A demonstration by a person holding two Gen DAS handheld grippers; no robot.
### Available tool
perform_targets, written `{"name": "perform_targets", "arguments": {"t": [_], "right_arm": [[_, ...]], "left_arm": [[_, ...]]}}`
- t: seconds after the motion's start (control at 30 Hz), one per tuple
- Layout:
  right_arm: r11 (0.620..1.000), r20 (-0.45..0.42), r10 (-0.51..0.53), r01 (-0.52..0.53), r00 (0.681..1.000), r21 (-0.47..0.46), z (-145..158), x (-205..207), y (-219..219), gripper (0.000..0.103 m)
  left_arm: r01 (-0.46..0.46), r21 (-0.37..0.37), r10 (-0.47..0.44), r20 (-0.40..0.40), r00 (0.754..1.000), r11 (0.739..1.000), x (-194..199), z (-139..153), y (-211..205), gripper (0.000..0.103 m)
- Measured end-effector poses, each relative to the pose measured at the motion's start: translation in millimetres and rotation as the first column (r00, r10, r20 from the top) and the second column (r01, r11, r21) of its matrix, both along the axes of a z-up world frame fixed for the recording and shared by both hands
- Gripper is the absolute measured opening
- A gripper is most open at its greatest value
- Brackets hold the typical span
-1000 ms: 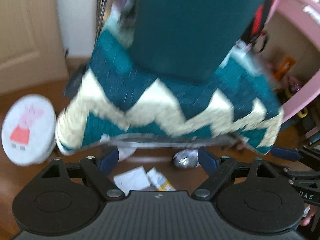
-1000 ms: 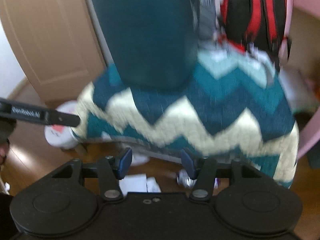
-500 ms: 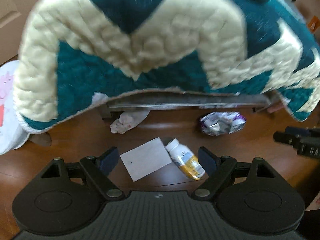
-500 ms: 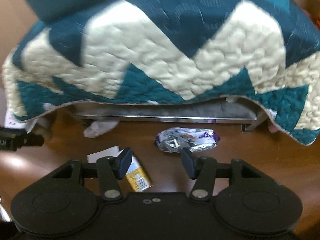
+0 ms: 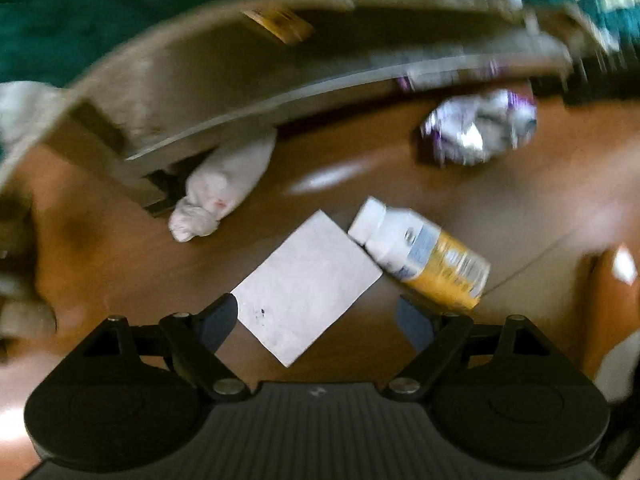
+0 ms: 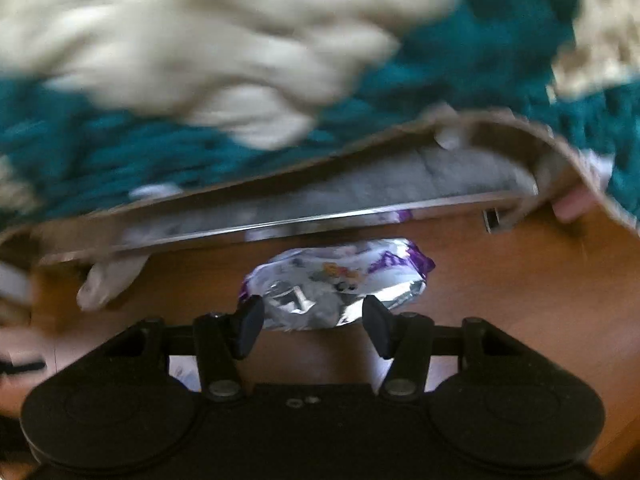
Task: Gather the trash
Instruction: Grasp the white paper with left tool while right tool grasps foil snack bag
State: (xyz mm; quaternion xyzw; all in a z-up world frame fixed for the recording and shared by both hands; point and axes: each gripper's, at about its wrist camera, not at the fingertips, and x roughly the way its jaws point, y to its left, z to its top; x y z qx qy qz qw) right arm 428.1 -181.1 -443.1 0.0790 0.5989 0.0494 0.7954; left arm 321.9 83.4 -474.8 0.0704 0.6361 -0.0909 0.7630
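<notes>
Tongs, left [image 5: 318,320] and right [image 6: 312,326], gape empty; bottle [image 5: 422,254] label unreadable.

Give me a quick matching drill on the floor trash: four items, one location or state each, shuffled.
Items:
1. paper sheet
2. bottle
3. foil wrapper
4. crumpled tissue

Places:
A. half under the furniture edge
B. lying on its side, white cap, yellow label
C. flat on the floor below the left gripper
D. just ahead of the right gripper

Pairs: 1-C, 2-B, 3-D, 4-A
</notes>
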Motion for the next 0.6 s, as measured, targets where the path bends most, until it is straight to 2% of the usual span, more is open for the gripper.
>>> {"name": "perform_targets", "arguments": {"t": [0.07,0.2,0.37,0.43,0.5,0.6], "right_arm": [[0.995,-0.025,-0.097,0.098,0.995,0.018,-12.1,5.5,-13.4,0.055],[0.949,-0.091,-0.295,0.302,0.951,0.087,-36.4,10.1,-39.1,0.055],[0.849,-0.162,-0.486,0.508,0.859,0.145,-65.0,7.1,-56.0,0.055],[0.809,-0.189,-0.534,0.563,0.824,0.169,-74.8,6.8,-59.9,0.054],[0.782,-0.203,-0.560,0.593,0.803,0.190,-81.5,8.4,-60.8,0.055],[0.781,-0.214,-0.556,0.593,0.803,0.196,-90.0,15.2,-56.7,0.055]], "left_arm": [[0.055,0.018,-0.055,-0.007,0.998,0.998,-5.2,-17.1,-4.6,0.086],[0.121,0.035,-0.120,-0.025,0.992,0.992,-12.0,-46.1,-9.7,0.086],[0.173,0.061,-0.171,-0.031,0.985,0.983,-16.5,-72.2,-13.6,0.086],[0.189,0.064,-0.187,-0.029,0.982,0.980,-16.9,-79.3,-14.8,0.086],[0.200,0.063,-0.198,-0.032,0.980,0.978,-15.8,-85.7,-15.6,0.086],[0.224,0.070,-0.222,-0.034,0.974,0.972,-14.9,-94.6,-19.6,0.086]]}}
